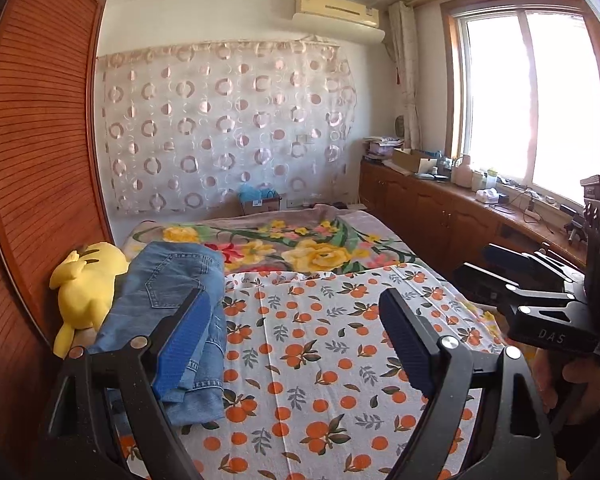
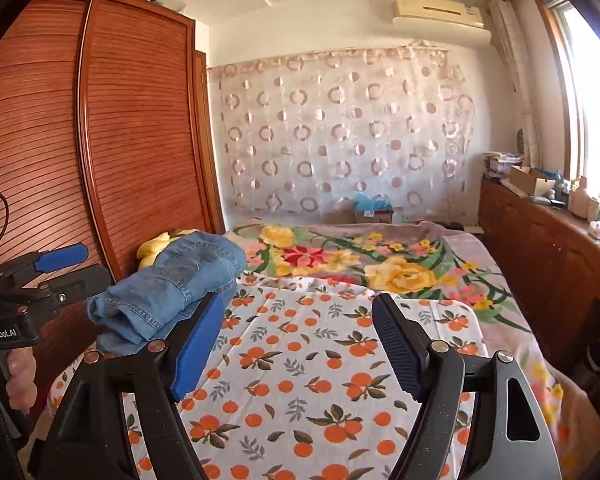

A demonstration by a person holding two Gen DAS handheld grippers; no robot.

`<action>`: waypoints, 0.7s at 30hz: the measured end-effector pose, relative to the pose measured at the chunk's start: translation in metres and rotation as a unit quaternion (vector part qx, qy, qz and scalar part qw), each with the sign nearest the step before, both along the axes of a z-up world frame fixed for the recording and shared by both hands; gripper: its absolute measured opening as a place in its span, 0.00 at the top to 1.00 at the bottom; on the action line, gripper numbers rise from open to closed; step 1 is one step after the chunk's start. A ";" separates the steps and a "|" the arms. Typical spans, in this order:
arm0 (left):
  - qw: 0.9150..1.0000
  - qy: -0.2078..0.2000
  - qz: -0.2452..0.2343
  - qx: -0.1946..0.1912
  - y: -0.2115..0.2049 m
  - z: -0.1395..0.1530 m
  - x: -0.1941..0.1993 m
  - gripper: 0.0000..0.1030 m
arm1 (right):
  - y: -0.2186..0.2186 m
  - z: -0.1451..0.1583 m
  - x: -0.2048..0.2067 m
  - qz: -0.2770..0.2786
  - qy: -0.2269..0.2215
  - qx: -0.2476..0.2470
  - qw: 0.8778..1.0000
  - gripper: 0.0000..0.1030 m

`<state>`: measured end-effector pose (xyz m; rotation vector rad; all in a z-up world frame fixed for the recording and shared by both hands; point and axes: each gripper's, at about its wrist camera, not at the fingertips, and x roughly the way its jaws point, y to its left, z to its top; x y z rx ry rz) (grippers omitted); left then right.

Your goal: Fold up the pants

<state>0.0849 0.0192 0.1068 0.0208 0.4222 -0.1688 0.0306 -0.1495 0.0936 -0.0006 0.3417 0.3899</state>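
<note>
Blue denim pants [image 1: 172, 300] lie folded in a bundle at the left side of the bed, on the orange-print sheet [image 1: 320, 360]; they also show in the right wrist view [image 2: 172, 292]. My left gripper [image 1: 296, 340] is open and empty, held above the sheet to the right of the pants. My right gripper [image 2: 300, 344] is open and empty, also above the sheet, right of the pants. Each gripper shows at the edge of the other's view: the right one [image 1: 512, 276], the left one [image 2: 60, 268].
A yellow plush toy [image 1: 88, 284] lies left of the pants against the wooden wardrobe [image 1: 36, 160]. A floral blanket [image 1: 300, 244] covers the far half of the bed. A cluttered wooden cabinet [image 1: 460, 204] runs under the window on the right.
</note>
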 end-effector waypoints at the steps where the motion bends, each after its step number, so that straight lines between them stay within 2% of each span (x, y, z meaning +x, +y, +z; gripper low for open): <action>1: 1.000 -0.002 0.002 0.001 -0.002 0.001 -0.004 0.16 | -0.001 0.001 -0.006 -0.003 -0.002 0.000 1.000 0.23; 12: 0.999 -0.019 0.028 0.010 -0.007 0.005 -0.038 0.16 | -0.009 0.001 -0.045 -0.032 -0.019 0.000 0.999 0.22; 21: 0.999 -0.006 0.040 0.013 -0.003 -0.015 -0.053 0.16 | -0.004 -0.010 -0.059 -0.049 -0.012 -0.006 0.999 0.22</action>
